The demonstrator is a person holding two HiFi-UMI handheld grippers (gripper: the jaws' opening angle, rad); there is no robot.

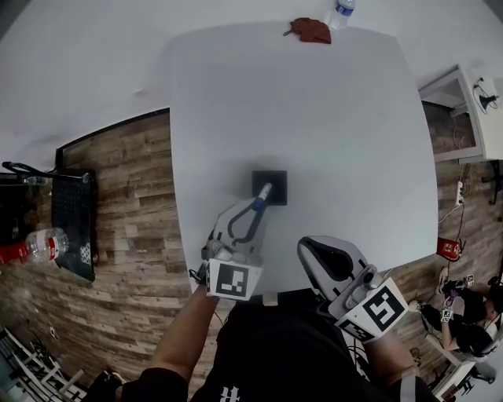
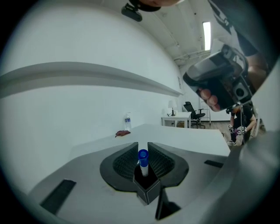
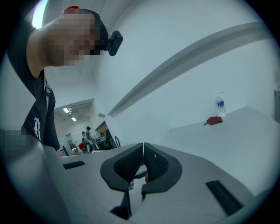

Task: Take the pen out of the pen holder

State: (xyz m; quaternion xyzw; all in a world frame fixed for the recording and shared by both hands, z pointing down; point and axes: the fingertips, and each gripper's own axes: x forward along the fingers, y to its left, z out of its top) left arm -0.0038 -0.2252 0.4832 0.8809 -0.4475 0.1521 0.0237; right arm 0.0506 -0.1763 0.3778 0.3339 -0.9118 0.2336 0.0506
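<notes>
A black square pen holder (image 1: 271,185) stands on the white table (image 1: 314,118), a little in from its near edge. A pen with a blue cap (image 1: 262,196) sticks up out of it. My left gripper (image 1: 260,202) reaches in from the near side. In the left gripper view the blue-capped pen (image 2: 143,156) stands between the two dark pads, which press on its cap just above the holder (image 2: 147,187). My right gripper (image 1: 306,247) hovers at the table's near edge, to the right of the holder. Its pads (image 3: 154,164) meet with nothing between them.
A water bottle (image 1: 339,12) and a crumpled brown cloth (image 1: 312,30) lie at the table's far edge. A black rack (image 1: 72,224) and another bottle (image 1: 39,245) are on the wooden floor at left. A white desk (image 1: 464,110) stands at right.
</notes>
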